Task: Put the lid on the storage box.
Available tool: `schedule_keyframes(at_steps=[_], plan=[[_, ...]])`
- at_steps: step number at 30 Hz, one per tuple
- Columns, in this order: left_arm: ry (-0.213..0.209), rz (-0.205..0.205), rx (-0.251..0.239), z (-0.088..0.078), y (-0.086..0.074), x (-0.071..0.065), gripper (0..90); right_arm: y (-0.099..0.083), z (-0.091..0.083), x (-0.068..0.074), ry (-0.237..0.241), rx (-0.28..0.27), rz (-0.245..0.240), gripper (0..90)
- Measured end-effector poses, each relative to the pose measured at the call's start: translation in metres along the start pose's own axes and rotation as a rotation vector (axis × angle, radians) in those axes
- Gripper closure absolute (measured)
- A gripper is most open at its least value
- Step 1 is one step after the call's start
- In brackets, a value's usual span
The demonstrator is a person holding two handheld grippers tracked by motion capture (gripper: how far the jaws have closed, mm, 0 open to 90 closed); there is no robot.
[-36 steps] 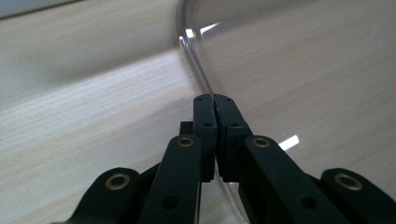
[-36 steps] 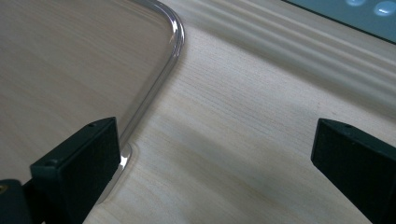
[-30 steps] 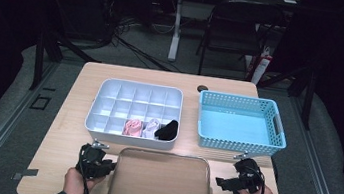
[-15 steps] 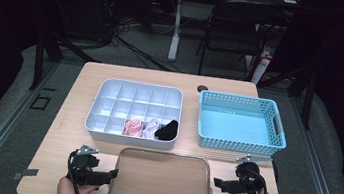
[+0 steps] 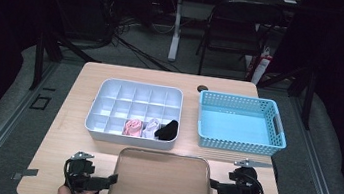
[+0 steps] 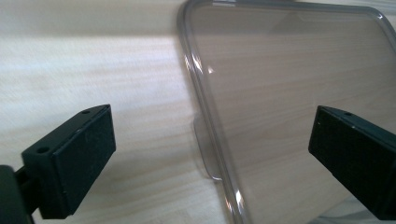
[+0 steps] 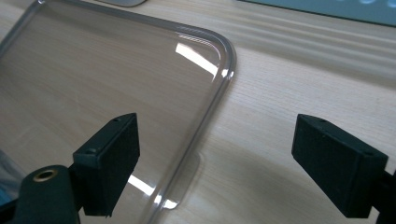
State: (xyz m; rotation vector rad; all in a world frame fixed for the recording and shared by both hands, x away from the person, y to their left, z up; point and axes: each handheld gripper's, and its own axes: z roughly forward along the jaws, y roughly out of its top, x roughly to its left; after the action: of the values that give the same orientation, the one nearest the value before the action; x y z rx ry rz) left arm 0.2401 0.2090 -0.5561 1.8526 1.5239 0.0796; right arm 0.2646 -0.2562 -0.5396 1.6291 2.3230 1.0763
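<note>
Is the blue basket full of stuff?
No, the blue basket has a bare floor in the high view, with nothing lying inside it.

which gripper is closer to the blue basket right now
Right. The right gripper sits at the clear lid's right edge, just below the blue basket; the left gripper is at the lid's left edge, farther off.

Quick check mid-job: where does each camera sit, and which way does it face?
High view: above the near side, looking forward and down on the table; both hands and grippers at the bottom.
Left gripper view: rides the left gripper, open fingers astride the clear lid edge.
Right gripper view: rides the right gripper, open.
Shared: the lid.
</note>
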Motion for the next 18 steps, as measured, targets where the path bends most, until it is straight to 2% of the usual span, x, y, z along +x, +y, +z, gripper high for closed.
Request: schedule_keyframes(at_steps=[1,6,7,9,12,18], plan=[[-0.006,-0.008,0.007,0.001,-0.001,0.0,3.5,-0.001,0.001,0.0,0.015,0.006,0.009,15.0],[-0.014,-0.008,0.027,0.007,-0.004,-0.005,7.6,-0.004,0.006,0.005,0.024,0.021,0.012,16.8],[-0.015,0.001,0.033,0.008,-0.004,-0.006,8.7,-0.005,0.006,0.006,0.03,0.022,0.01,17.7],[-0.021,-0.005,0.037,0.01,-0.005,-0.007,10.0,-0.005,0.008,0.008,0.025,0.033,0.007,19.7],[-0.026,-0.014,0.048,0.013,-0.007,-0.008,13.7,-0.006,0.011,0.01,0.023,0.036,-0.003,27.3],[-0.031,-0.019,0.049,0.015,-0.008,-0.01,17.1,-0.008,0.015,0.011,0.027,0.05,-0.004,30.4]])
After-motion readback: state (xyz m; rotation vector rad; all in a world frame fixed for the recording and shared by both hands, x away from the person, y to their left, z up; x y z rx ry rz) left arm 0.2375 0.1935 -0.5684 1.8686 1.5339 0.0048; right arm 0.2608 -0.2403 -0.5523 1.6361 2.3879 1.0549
